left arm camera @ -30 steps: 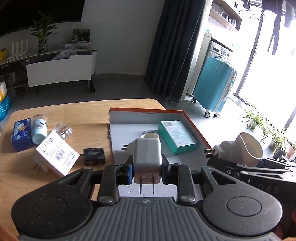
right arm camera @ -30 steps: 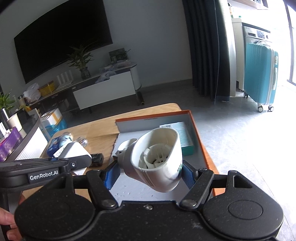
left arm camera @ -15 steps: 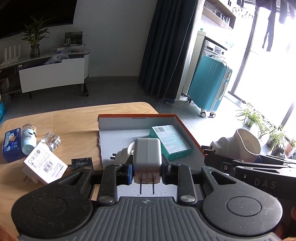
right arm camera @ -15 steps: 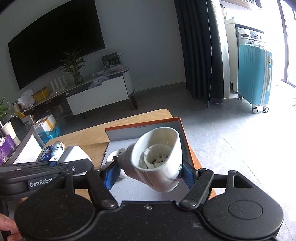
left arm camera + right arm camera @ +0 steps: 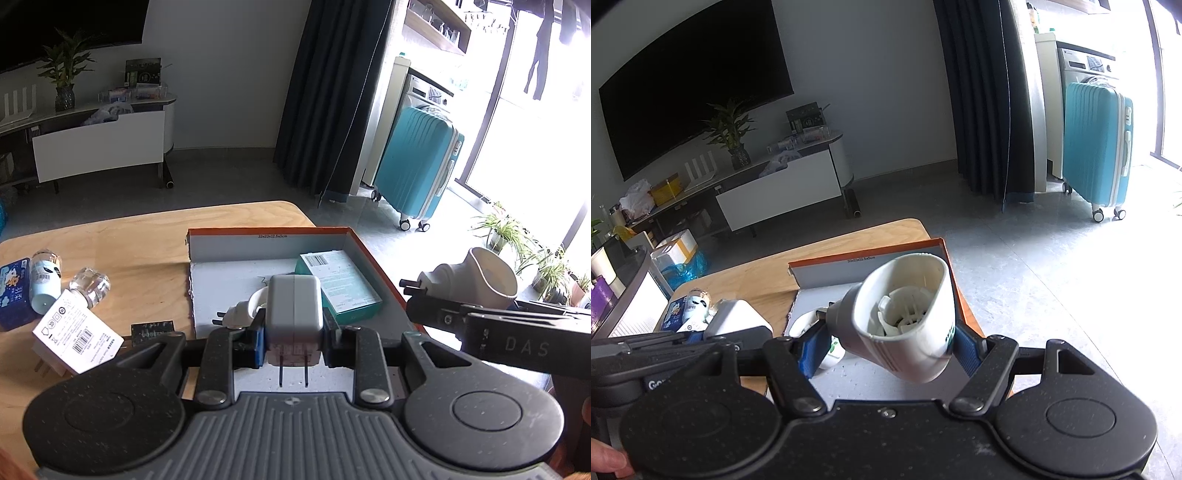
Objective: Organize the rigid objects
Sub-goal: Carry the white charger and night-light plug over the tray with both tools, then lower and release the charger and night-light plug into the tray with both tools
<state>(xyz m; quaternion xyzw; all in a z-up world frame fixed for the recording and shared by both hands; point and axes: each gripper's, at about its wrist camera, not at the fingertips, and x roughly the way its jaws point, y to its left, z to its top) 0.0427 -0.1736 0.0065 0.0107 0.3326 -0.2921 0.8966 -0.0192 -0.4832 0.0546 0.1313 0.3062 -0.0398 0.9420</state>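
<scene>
A white charger (image 5: pixel 293 308) is showing between blue pads (image 5: pixel 258 345) of the black left gripper (image 5: pixel 293 347). The cream plug-in holder (image 5: pixel 905 321) is bearing dark green markings. The box (image 5: pixel 362 251) is showing an orange rim and grey-white interior, a teal carton (image 5: pixel 338 284) lying inside.

We are seeing a grey-white square charger (image 5: pixel 294 308) sitting clamped between blue pads, its two prongs pointing back toward the camera. We are also seeing a white cone-shaped plug-in device (image 5: pixel 905 314), its hollow wide end facing the lens and its two pins pointing away. Both are hanging above an orange-edged shallow box (image 5: pixel 373 258), where a teal carton (image 5: pixel 338 282) and a small white plug (image 5: pixel 240 308) are lying flat.
</scene>
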